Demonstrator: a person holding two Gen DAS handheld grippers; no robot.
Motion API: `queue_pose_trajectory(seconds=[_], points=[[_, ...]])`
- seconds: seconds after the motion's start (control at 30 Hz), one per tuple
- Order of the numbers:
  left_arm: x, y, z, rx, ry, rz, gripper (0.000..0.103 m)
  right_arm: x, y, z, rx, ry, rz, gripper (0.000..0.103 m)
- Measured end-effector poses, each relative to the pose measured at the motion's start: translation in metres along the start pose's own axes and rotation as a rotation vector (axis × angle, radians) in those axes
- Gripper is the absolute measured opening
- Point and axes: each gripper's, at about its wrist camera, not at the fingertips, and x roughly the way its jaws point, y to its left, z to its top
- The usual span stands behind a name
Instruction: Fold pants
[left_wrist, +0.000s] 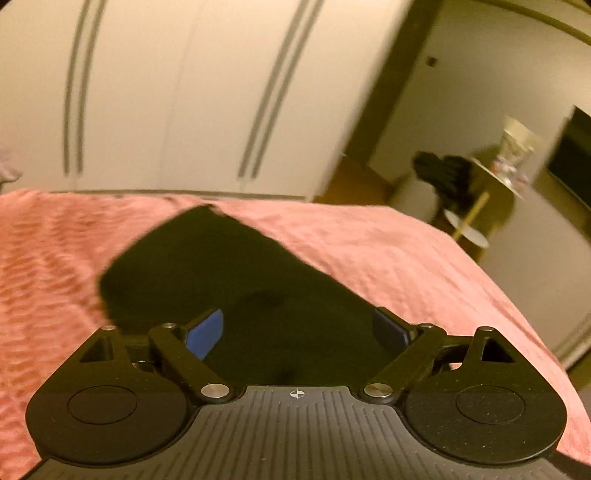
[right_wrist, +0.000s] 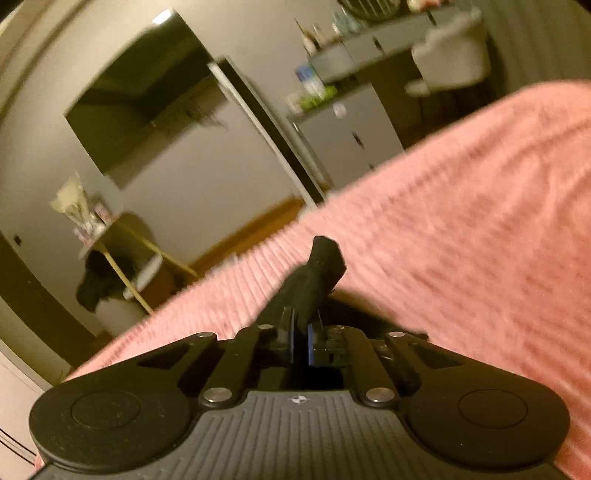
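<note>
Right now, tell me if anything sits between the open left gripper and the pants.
Nothing visible does. The left gripper stands open directly over the black pants, which lie on the pink bedspread with no other object across them. The right gripper is shut on a bunched piece of the pants.

We see a bed (left_wrist: 388, 251) covered by a pink, ribbed-textured blanket (left_wrist: 55, 258) that spreads across its whole top, out to the far edge and the right corner. Directly on the blanket lie black pants (left_wrist: 207, 266), flat in the left wrist view, stretching from the near side toward the far edge and narrowing there. In the right wrist view we see the same blanket (right_wrist: 461, 221) running away to the right, with a bunched corner of the pants (right_wrist: 325, 266) lifted off it, the dark cloth beneath touching the blanket.
</note>
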Motion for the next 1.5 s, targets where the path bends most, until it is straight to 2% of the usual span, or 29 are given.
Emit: queue_pose_trajectory(seconds=[0.07,0.1,0.13,0.2,0.27,0.37,0.43,0.53,0.63,0.77,0.83,0.93,1.0,1.1,1.2,1.23,1.3,1.37,1.5], points=[[0.006,-0.014,-0.006,0.020,0.017,-0.026,0.094,-0.004,0.005,0.000,-0.061,-0.034,-0.046,0.005],[0.011,-0.018,-0.009,0.031,0.024,-0.035,0.095,-0.003,0.009,-0.003,-0.117,-0.041,-0.099,0.006],[0.017,-0.022,-0.012,0.045,0.030,-0.039,0.095,0.002,0.013,-0.007,-0.192,-0.039,-0.182,0.007],[0.031,-0.028,-0.021,0.064,0.062,-0.020,0.095,0.018,0.015,-0.015,-0.274,0.024,-0.347,0.015],[0.042,-0.030,-0.030,0.074,0.091,-0.007,0.095,0.018,0.011,-0.017,-0.237,0.031,-0.430,0.020],[0.056,-0.030,-0.041,0.101,0.118,0.057,0.095,-0.001,0.024,-0.018,-0.224,-0.066,-0.483,0.024],[0.065,-0.028,-0.042,0.111,0.113,0.104,0.095,-0.011,0.047,-0.023,-0.264,-0.108,-0.429,0.024],[0.071,-0.024,-0.042,0.141,0.072,0.166,0.095,-0.022,0.101,-0.043,-0.379,-0.101,-0.226,0.024],[0.081,-0.023,-0.043,0.192,0.060,0.213,0.095,-0.020,0.174,-0.089,-0.551,0.018,0.056,0.024],[0.087,-0.024,-0.047,0.240,0.039,0.296,0.095,-0.020,0.269,-0.183,-0.741,0.242,0.438,0.023],[0.085,-0.021,-0.046,0.237,-0.001,0.315,0.095,-0.023,0.310,-0.234,-0.831,0.324,0.554,0.023],[0.083,-0.017,-0.044,0.219,-0.088,0.341,0.096,-0.029,0.360,-0.297,-0.930,0.383,0.656,0.020],[0.085,-0.014,-0.043,0.205,-0.127,0.357,0.097,-0.028,0.383,-0.325,-0.941,0.421,0.693,0.020],[0.094,-0.013,-0.043,0.207,-0.168,0.391,0.098,-0.015,0.409,-0.358,-0.953,0.433,0.658,0.019],[0.110,-0.014,-0.046,0.225,-0.184,0.418,0.102,0.005,0.425,-0.380,-0.954,0.437,0.625,0.014],[0.113,-0.014,-0.046,0.228,-0.192,0.421,0.103,0.011,0.428,-0.386,-0.967,0.423,0.616,0.011],[0.119,-0.016,-0.052,0.251,-0.207,0.438,0.103,0.016,0.437,-0.393,-0.991,0.389,0.603,0.011],[0.120,-0.016,-0.055,0.270,-0.214,0.446,0.103,0.036,0.447,-0.395,-0.978,0.421,0.563,0.010],[0.121,-0.017,-0.060,0.272,-0.228,0.445,0.103,0.051,0.445,-0.399,-0.952,0.391,0.585,0.009]])
